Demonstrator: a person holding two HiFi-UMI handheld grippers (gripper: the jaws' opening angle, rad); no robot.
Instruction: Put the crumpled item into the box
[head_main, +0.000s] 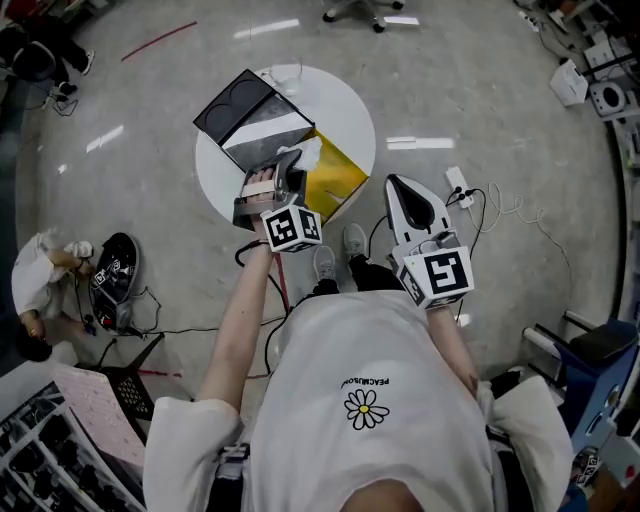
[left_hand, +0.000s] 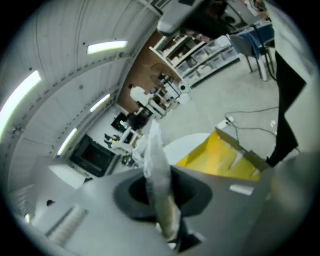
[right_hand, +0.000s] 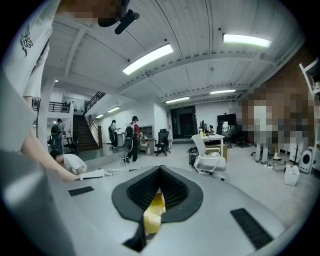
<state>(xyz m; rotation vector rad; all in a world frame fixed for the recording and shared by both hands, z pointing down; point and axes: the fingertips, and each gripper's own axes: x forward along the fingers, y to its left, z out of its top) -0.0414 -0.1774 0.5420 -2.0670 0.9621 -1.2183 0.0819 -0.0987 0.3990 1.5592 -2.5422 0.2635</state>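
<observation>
An open box (head_main: 335, 178) with a yellow inside and a black lid (head_main: 238, 108) stands on the round white table (head_main: 345, 105). My left gripper (head_main: 290, 165) is over the box's near side, shut on a white crumpled item (head_main: 308, 152). In the left gripper view the crumpled item (left_hand: 155, 165) sticks up from between the closed jaws of the left gripper (left_hand: 167, 220), with the yellow box (left_hand: 220, 155) just beyond. My right gripper (head_main: 397, 186) hangs right of the table over the floor. In the right gripper view this gripper (right_hand: 150, 227) is shut on a small yellow scrap (right_hand: 156, 205).
A person (head_main: 35, 290) crouches on the floor at the left beside a black device (head_main: 115, 272) and cables. A power strip (head_main: 458, 185) with white cords lies right of the table. My shoes (head_main: 340, 255) are at the table's near edge. Shelves fill the bottom left corner.
</observation>
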